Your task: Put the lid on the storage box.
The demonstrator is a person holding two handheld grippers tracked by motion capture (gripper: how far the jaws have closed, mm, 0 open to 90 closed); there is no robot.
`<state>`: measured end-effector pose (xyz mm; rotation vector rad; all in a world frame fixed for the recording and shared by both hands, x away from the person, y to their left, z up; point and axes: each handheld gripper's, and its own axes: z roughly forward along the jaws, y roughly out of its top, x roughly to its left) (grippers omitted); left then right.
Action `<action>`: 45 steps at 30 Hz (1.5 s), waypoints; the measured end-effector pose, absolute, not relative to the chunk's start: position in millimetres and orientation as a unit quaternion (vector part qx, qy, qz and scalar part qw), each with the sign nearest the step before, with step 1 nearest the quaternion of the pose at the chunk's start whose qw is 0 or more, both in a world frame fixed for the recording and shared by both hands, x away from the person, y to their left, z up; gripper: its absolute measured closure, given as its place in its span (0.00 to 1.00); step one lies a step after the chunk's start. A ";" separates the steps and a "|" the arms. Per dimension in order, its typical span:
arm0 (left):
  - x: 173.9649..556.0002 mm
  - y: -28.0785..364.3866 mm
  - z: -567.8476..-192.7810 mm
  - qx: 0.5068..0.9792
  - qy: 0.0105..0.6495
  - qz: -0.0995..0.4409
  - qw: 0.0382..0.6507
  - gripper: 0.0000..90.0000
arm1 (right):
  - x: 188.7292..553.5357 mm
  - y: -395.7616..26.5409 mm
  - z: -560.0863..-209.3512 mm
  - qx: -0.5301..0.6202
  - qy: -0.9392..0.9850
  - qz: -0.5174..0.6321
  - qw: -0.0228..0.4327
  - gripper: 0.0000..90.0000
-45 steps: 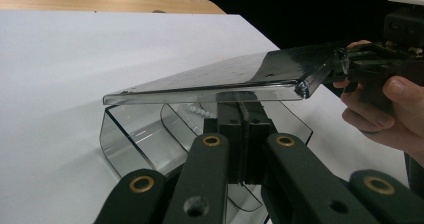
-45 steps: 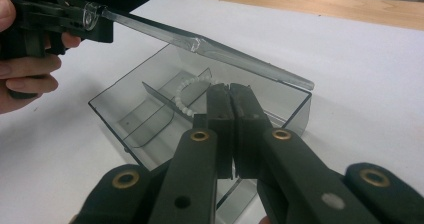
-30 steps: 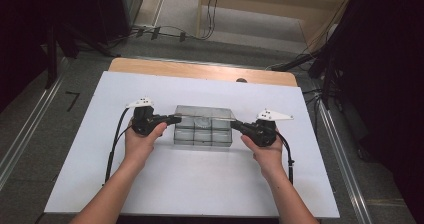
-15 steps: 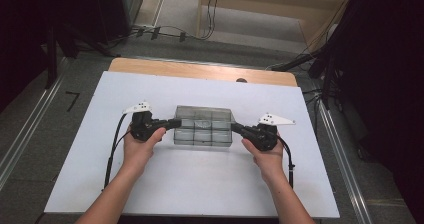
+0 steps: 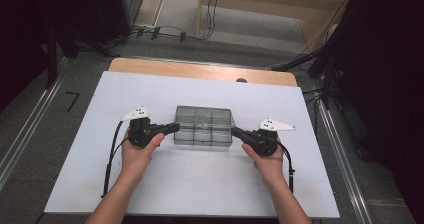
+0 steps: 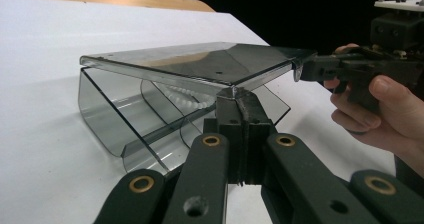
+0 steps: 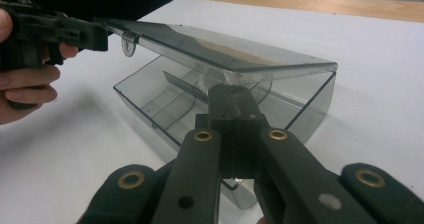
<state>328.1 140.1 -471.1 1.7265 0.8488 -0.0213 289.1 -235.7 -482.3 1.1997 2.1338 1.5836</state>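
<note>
Partly, we couldn't read the box's [image 5: 204, 126] contents: smoky plastic, dividers and a blurry white beaded thing inside. Box sat mid-table [image 5: 200, 184] btwn both grippers, lid [image 6: 200, 64] raised off the base. Left gripper [image 5: 174, 127] met its left end, jaws closed tight on the lid's edge. Right gripper [image 5: 235, 131] did likewise at the right end, pinching the lid.
</note>
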 end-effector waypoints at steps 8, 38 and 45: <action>319.3 141.3 -478.8 0.738 0.364 0.001 0.569 0.99 | 285.8 -235.5 -488.2 0.409 0.729 0.537 0.114 0.98; 309.1 143.4 -502.0 0.751 0.375 0.012 0.543 0.98 | 275.5 -231.4 -512.9 0.417 0.732 0.528 0.101 0.97; 307.3 143.8 -503.6 0.753 0.377 0.012 0.539 0.98 | 273.3 -236.7 -513.2 0.419 0.731 0.529 0.103 0.97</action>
